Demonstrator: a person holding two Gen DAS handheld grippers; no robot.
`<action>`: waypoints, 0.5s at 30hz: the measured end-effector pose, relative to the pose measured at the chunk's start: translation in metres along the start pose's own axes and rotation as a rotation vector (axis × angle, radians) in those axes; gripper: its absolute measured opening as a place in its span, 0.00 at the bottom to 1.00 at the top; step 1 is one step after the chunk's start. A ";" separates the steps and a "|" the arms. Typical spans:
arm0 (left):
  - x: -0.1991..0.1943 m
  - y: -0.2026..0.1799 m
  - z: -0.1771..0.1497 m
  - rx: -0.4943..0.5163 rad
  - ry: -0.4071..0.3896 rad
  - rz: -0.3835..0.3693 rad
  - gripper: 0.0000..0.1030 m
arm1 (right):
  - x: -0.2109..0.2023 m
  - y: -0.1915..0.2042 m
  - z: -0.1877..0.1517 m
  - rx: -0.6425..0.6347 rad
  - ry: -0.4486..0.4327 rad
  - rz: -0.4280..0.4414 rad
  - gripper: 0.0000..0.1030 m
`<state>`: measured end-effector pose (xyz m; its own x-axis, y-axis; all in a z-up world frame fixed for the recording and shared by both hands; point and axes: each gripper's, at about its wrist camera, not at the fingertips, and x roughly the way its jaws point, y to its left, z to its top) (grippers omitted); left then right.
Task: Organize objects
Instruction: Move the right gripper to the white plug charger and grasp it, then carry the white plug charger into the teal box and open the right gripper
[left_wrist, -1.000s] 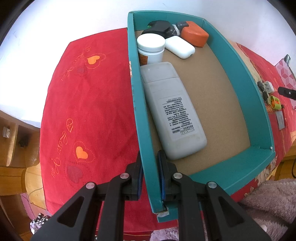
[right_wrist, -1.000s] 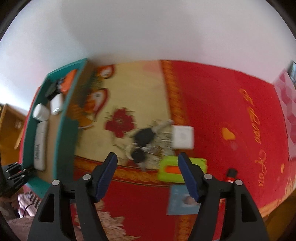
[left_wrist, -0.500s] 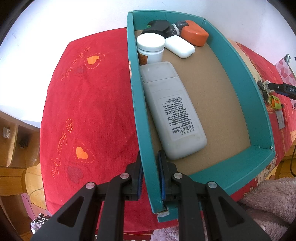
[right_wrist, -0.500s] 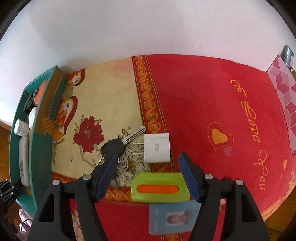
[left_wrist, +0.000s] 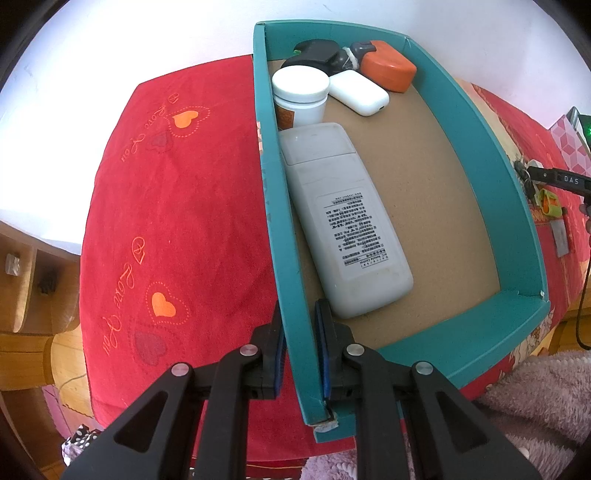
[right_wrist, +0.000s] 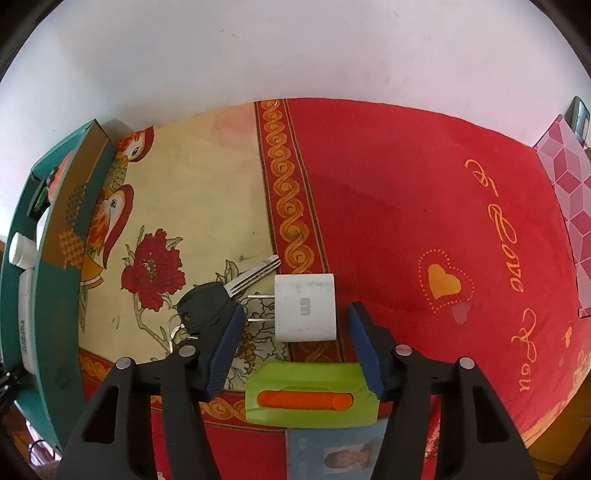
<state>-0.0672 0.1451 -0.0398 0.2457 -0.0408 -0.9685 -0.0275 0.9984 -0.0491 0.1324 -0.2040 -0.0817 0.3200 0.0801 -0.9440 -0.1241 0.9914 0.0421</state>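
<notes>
The left gripper (left_wrist: 300, 345) has its fingers (left_wrist: 322, 350) clamped on the left wall of a teal tray (left_wrist: 480, 147), one finger outside and one inside, near the tray's near-left corner. The tray stands on a counter covered by a red cloth (left_wrist: 177, 229) with heart motifs. Inside the tray, a grey remote (left_wrist: 343, 229) lies face down along the left wall; beyond it a white jar (left_wrist: 301, 94) stands against that wall, with a white case (left_wrist: 358, 92), an orange case (left_wrist: 388, 70) and a black object (left_wrist: 314, 55) crowded at the far end.

The right gripper (right_wrist: 295, 347) has its fingers (right_wrist: 225, 347) spread wide, low over the cloth, with a white plug adapter (right_wrist: 304, 312) lying between the tips, untouched. A black-headed key (right_wrist: 221, 295) lies just left of the adapter, partly under the left finger. A green and orange utility knife (right_wrist: 310, 395) lies nearer the counter's front edge, and a photo card (right_wrist: 332, 454) lies just nearer again
</notes>
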 end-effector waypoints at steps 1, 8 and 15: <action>0.000 0.000 0.000 0.000 0.000 0.000 0.13 | 0.000 0.001 0.000 -0.002 -0.001 -0.008 0.56; 0.000 0.000 0.000 0.000 -0.001 0.000 0.13 | 0.001 0.007 0.005 0.000 -0.013 -0.028 0.45; 0.000 0.000 0.000 0.000 0.000 0.000 0.13 | -0.006 0.003 0.007 0.016 -0.026 -0.018 0.45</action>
<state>-0.0671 0.1450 -0.0398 0.2461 -0.0407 -0.9684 -0.0280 0.9984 -0.0491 0.1368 -0.2003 -0.0733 0.3462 0.0644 -0.9359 -0.1032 0.9942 0.0302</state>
